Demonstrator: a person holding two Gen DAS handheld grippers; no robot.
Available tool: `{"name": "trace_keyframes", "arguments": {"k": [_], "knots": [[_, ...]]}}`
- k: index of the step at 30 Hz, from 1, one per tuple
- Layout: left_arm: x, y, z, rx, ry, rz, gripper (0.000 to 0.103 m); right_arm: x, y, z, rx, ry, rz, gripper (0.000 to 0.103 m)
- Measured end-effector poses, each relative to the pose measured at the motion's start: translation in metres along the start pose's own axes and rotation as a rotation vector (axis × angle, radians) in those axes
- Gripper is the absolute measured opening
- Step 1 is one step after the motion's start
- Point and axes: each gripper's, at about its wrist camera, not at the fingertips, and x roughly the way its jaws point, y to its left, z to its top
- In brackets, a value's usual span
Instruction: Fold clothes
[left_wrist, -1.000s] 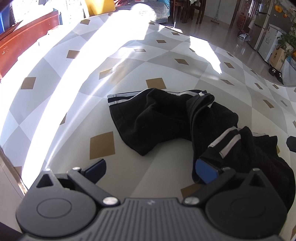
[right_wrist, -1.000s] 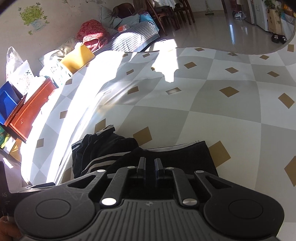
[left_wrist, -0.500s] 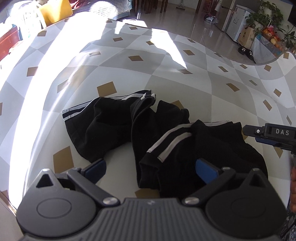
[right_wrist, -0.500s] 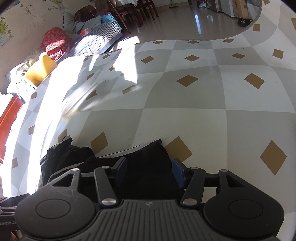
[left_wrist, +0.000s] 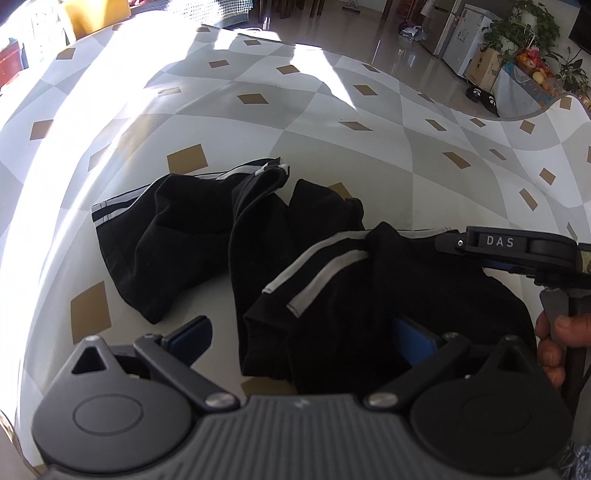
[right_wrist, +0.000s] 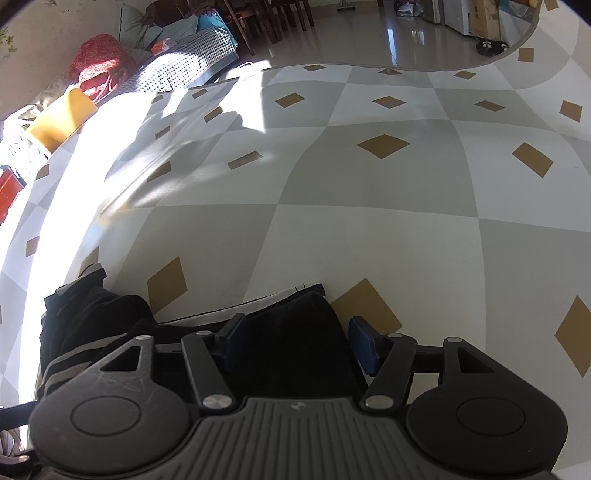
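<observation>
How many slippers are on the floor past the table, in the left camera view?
2. A pair of black slippers sits side by side on the shiny floor near the cardboard box: one at left, the other just right of it. More may be hidden.

Harsh sunlight from the left blows out the tablecloth (left_wrist: 22, 206) — sharp shadows, strong fisheye bending at edges.

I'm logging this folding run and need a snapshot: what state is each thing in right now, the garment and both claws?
Black garment: crumpled and bunched on the table, not folded, striped edges showing.
Left claw: open, jaws wide, cloth lying between them.
Right claw: open, jaws on either side of the garment's edge, not clamped.
Table: covered by a checked cloth, lying flat.
</observation>
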Motion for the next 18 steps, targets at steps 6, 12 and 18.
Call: {"name": "trace_keyframes", "arguments": {"k": [6,12,18], "knots": [[0.006,0.004,-0.001,-0.023,0.022,-0.011,0.103,0.001,0.006,0.000,-0.046,0.019,-0.030,0.038],[0.006,0.008,-0.001,-0.029,0.018,-0.016,0.103,-0.010,0.005,0.000,-0.060,0.013,-0.004,0.015],[0.004,0.017,-0.001,-0.053,0.006,-0.014,0.103,-0.046,0.002,0.002,-0.046,-0.058,0.096,0.014]]}}
